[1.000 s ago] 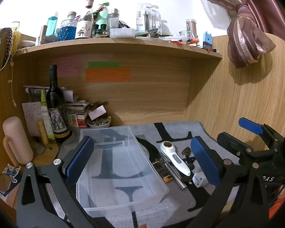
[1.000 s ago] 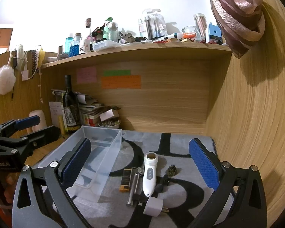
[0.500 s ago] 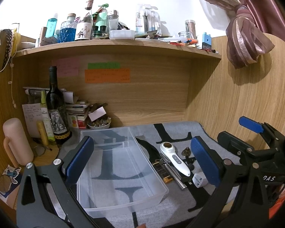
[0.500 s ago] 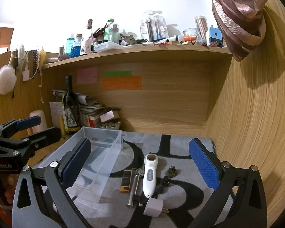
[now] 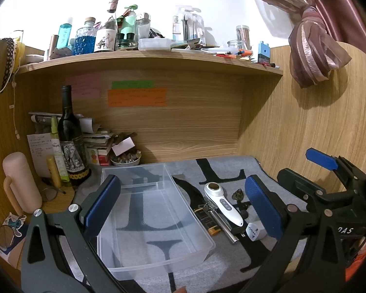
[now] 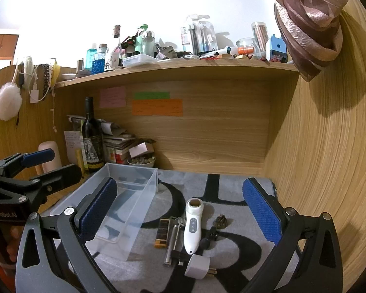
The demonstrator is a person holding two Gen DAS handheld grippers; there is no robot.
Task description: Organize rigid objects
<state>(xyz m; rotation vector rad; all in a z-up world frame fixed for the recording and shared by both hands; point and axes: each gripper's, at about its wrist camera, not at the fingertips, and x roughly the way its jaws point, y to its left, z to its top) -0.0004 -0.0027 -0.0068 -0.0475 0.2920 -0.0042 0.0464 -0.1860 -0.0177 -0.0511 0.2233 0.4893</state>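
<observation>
Left gripper (image 5: 183, 210): jaws spread wide, holding nothing, held above the clear bin; also seen at the left edge of the right wrist view (image 6: 31, 168).
Right gripper (image 6: 180, 212): jaws spread wide, holding nothing, held above the small items; seen at the right edge of the left wrist view (image 5: 329, 171).
Clear bin (image 5: 156, 251): plastic, nothing in it, on the grey mat (image 5: 222, 168), left of the small items.
White handheld device (image 6: 193, 224): lies flat on the mat, round end toward the back wall, just right of the bin.
Metal tube (image 6: 171, 246): flat, just beside the device on its left.
Black and orange lighter (image 6: 162, 232): flat, left of the tube, nearest the bin.
White plug adapter (image 6: 197, 266): at the near end of the group, prongs pointing right.
Small dark lump (image 6: 220, 220): right of the device, apart from it.
Black piece (image 6: 208, 238): between device and lump; cannot tell what it is.
Wine bottle (image 5: 70, 139): upright in the back left corner, off the mat.
Shelf (image 5: 146, 57): above, crowded with bottles.
</observation>
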